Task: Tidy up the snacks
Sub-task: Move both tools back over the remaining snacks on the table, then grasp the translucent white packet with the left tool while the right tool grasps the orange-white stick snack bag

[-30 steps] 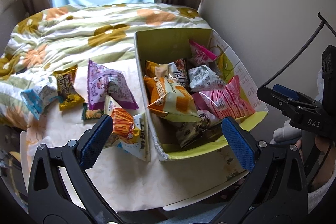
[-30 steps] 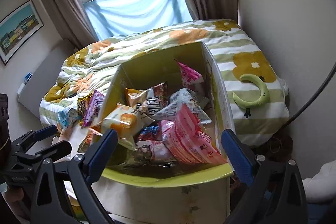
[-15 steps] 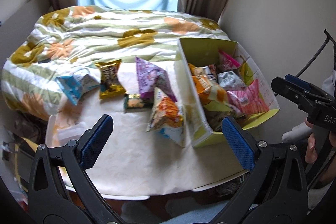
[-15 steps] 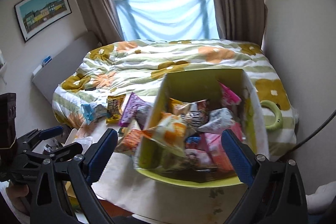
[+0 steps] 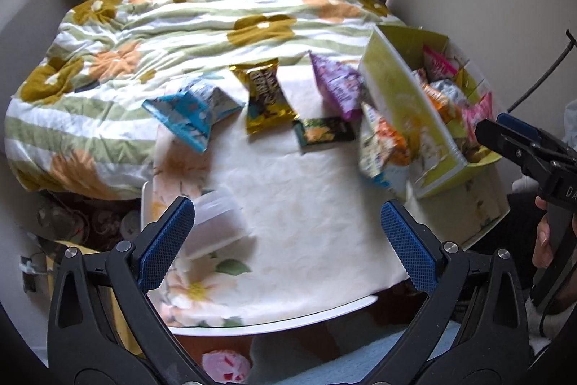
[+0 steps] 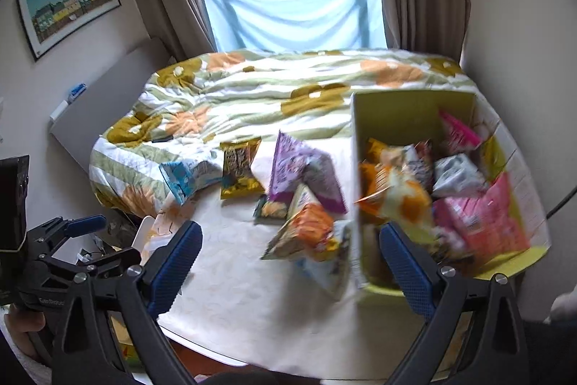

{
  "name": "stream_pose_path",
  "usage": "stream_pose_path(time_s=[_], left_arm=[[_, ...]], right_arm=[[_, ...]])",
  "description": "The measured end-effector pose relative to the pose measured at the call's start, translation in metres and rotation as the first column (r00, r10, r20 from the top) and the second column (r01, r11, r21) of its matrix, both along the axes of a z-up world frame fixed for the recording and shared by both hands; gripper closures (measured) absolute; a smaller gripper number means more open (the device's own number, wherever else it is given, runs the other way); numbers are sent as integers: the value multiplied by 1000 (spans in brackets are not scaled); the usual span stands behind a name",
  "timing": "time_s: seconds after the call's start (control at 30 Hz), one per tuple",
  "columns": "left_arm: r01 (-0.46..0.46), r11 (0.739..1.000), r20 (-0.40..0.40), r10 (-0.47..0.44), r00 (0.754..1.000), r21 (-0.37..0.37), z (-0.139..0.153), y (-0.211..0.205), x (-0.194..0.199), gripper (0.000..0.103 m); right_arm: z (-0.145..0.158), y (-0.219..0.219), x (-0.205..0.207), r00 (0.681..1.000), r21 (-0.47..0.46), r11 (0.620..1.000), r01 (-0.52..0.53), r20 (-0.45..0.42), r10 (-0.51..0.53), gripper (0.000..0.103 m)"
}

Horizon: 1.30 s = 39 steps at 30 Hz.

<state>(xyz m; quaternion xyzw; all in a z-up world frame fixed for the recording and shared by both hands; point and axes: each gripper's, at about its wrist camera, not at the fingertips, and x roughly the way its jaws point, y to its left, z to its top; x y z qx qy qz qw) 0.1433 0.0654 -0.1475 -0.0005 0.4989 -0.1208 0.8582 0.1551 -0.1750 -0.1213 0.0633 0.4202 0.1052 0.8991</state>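
- Both grippers have pulled back from the box (image 5: 407, 103) within the last second; the view now takes in the whole table (image 5: 306, 204).
- Left gripper (image 5: 288, 237) and right gripper (image 6: 288, 258) hang wide apart, holding nothing.
- Box sits far right, part-filled.
- Loose packets remain left of it: orange (image 6: 306, 230) touching its wall, purple (image 5: 335, 85), gold (image 5: 263, 96), blue (image 5: 191, 107) farther left, so sorting is unfinished.

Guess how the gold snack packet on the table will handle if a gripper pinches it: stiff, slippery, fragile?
The gold packet looks like glossy foil, so probably slick between the pads. It appears puffed and crinkled, so likely light and floppy, deforming rather than staying rigid. It lies flat on the tablecloth, so it shouldn't roll or tip.
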Motion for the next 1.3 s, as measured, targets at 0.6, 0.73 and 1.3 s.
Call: stream_pose_path(time_s=[0.6,0.73,1.3], left_arm=[[427,888,-172,-400,900,172,-122,53,37,1],[507,832,-175,-477,861,226,-140,50,38,1],[537,827,-234,-496,836,166,-177,52,59,33]], right_arm=[[-80,68,33,965,-130,965,229,-102,-243,5],[-96,75,36,957,-167,954,250,-109,-270,5],[-137,74,56,940,-317,902,294,-71,-332,5]])
